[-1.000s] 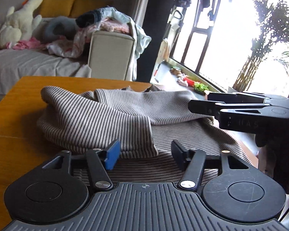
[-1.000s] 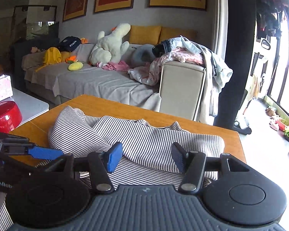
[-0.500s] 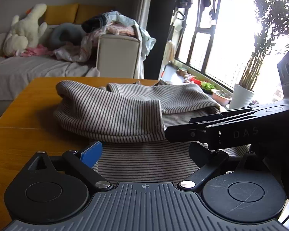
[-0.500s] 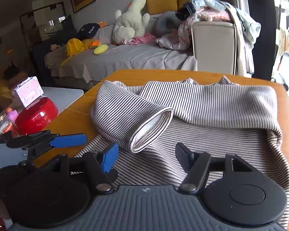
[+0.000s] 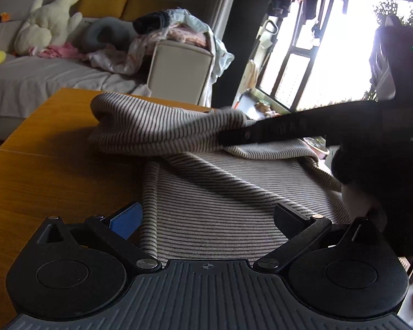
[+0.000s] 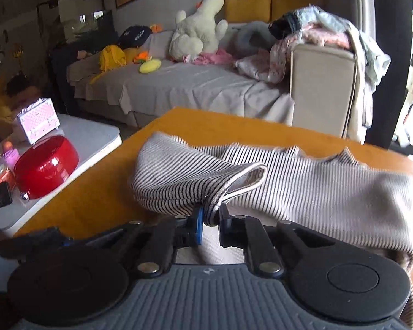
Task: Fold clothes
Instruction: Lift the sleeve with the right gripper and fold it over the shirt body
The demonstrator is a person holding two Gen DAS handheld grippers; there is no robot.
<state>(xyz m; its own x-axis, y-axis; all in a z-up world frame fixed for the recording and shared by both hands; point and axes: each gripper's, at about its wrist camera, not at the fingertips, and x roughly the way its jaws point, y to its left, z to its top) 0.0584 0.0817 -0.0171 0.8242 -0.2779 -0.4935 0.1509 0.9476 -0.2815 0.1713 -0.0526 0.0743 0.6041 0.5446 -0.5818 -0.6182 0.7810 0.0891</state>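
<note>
Our right gripper (image 6: pixel 209 221) has its jaws pinched on the cuff of the black-and-white striped knit sweater (image 5: pixel 206 209), which lies across the orange wooden worktop (image 5: pixel 49 165). Our left gripper (image 5: pixel 206 217) hovers over the hem, jaws spread wide. The thin pinch could slip, dropping the sleeve at 12 o'clock and spoiling the fold.

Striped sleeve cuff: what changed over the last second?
The right gripper closed its jaws on the striped sleeve cuff and lifted it off the striped grey sweater. The left gripper opened wider. The sweater body stayed on the orange wooden table.
</note>
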